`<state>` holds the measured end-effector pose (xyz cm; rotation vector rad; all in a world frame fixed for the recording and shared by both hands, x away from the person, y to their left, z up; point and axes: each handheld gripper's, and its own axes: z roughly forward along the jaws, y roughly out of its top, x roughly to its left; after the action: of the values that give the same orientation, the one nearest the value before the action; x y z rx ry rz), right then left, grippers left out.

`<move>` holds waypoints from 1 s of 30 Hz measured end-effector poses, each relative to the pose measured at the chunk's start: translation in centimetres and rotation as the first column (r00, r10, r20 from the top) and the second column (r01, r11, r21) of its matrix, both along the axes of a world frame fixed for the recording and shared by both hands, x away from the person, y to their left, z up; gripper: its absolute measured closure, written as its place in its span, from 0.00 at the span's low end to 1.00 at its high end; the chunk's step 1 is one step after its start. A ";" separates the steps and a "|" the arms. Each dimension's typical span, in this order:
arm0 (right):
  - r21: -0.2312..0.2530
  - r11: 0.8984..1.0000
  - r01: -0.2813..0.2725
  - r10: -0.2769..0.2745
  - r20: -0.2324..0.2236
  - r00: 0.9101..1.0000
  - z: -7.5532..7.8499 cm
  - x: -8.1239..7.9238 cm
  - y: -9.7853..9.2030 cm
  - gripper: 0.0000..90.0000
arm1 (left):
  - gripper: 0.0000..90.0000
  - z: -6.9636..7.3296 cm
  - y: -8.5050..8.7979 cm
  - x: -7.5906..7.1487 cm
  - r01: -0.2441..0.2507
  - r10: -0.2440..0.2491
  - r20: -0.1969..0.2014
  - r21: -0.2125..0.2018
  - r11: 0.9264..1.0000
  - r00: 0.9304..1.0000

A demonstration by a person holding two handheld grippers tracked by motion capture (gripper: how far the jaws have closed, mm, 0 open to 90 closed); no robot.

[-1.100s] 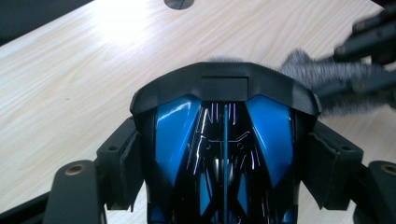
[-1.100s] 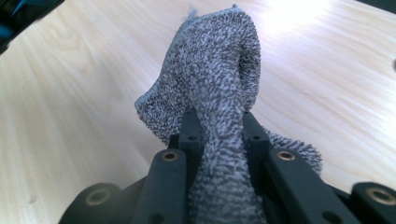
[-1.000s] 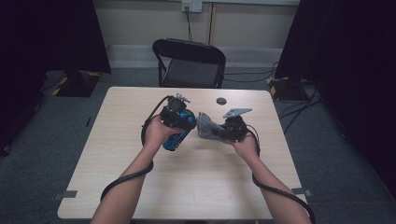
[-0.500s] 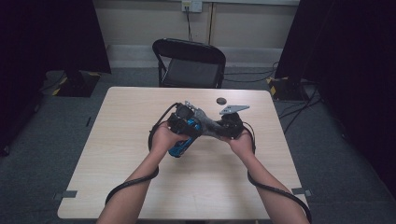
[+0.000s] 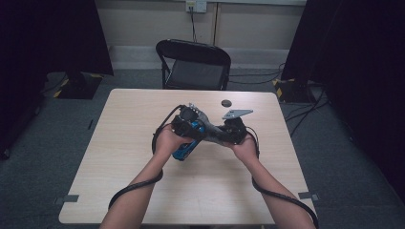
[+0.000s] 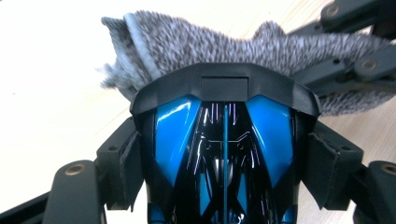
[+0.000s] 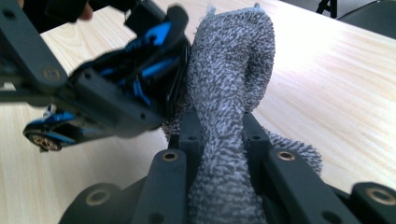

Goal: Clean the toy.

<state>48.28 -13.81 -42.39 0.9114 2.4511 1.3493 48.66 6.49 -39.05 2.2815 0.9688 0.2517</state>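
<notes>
A glossy blue and black toy car [image 6: 177,130] sits between the jaws of my left gripper [image 6: 226,163], whose pads press on both its sides. My right gripper [image 7: 219,126] is shut on a grey terry cloth [image 7: 229,70] that stands up out of its jaws. The cloth [image 6: 196,44] lies against the car's black front edge. In the high view the left gripper [image 5: 191,125] and the right gripper [image 5: 220,133] meet over the middle of the table, with the car [image 5: 185,149] slanting down to the left and the cloth [image 5: 210,131] between them.
The light wooden table [image 5: 143,109] carries a small dark round disc [image 5: 226,102] near its far edge. A black folding chair [image 5: 193,64] stands behind the table. Cables [image 5: 133,188] trail from both grippers along the forearms.
The two grippers have drawn together, and the cloth that hung a little apart from the car now rests against it. The car has tilted slightly.
</notes>
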 end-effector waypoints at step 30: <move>0.007 0.998 -0.063 0.063 -0.033 0.997 -1.9 -1.2 1.1 0.84 | 0.28 0.1 0.2 1.0 -0.035 0.035 -0.018 0.005 0.999 0.999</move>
<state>47.08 -12.66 -44.25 0.8713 2.5217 1.3733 49.70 6.70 -38.93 2.2767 1.0195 0.2486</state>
